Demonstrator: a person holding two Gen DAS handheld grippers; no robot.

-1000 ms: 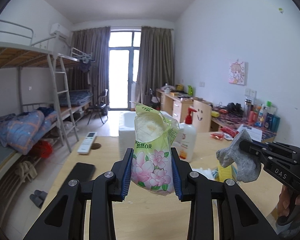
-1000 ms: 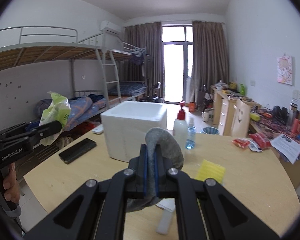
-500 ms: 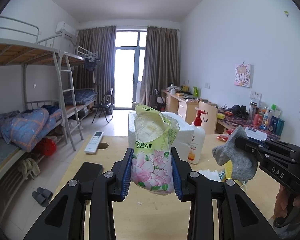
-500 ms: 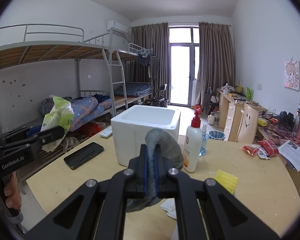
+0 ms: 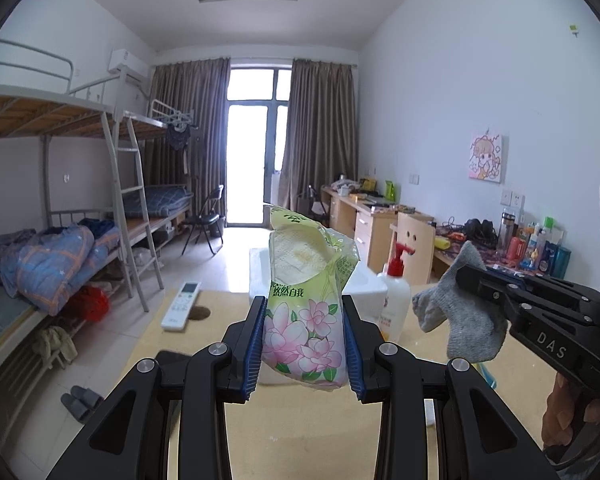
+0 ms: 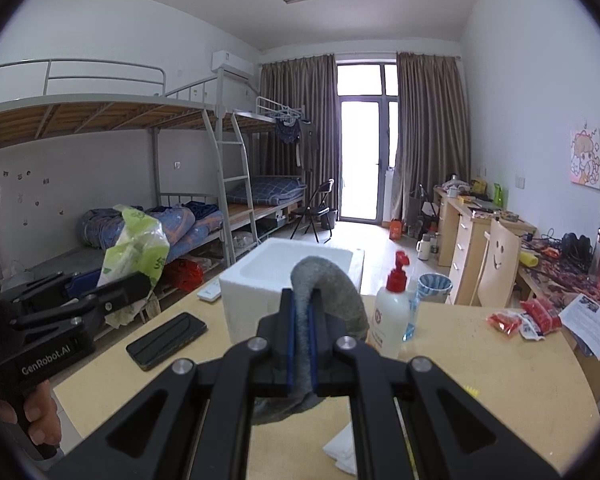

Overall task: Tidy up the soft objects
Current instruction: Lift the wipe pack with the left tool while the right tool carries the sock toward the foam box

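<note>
Dormitory room with bunk beds [image 6: 100,128] along one wall and cluttered desks along the other: over a round wooden table [image 6: 480,360], a person holds 2 grippers side by side, each loaded with a soft item. Left gripper [image 5: 304,344] is clamped on a green floral tissue pack [image 5: 306,320], carried upright clear of the tabletop. Right gripper [image 6: 300,344] is pinched tight on a grey sock [image 6: 328,288], which arches over its fingertips and hangs below them. Both items are in the air, near an open white foam box [image 6: 292,276] standing on the table, apparently the collection bin, though its inside cannot be seen. Neither item has been dropped in, so the sorting looks to be at mid-carry, with both releases still to come. White tissue or cloth [image 6: 342,448] lies on the table below the right gripper and may be left to gather. Beside the box stand a red-pump lotion bottle [image 6: 392,312] and a black phone [image 6: 166,340], hard goods likely to stay put.
</note>
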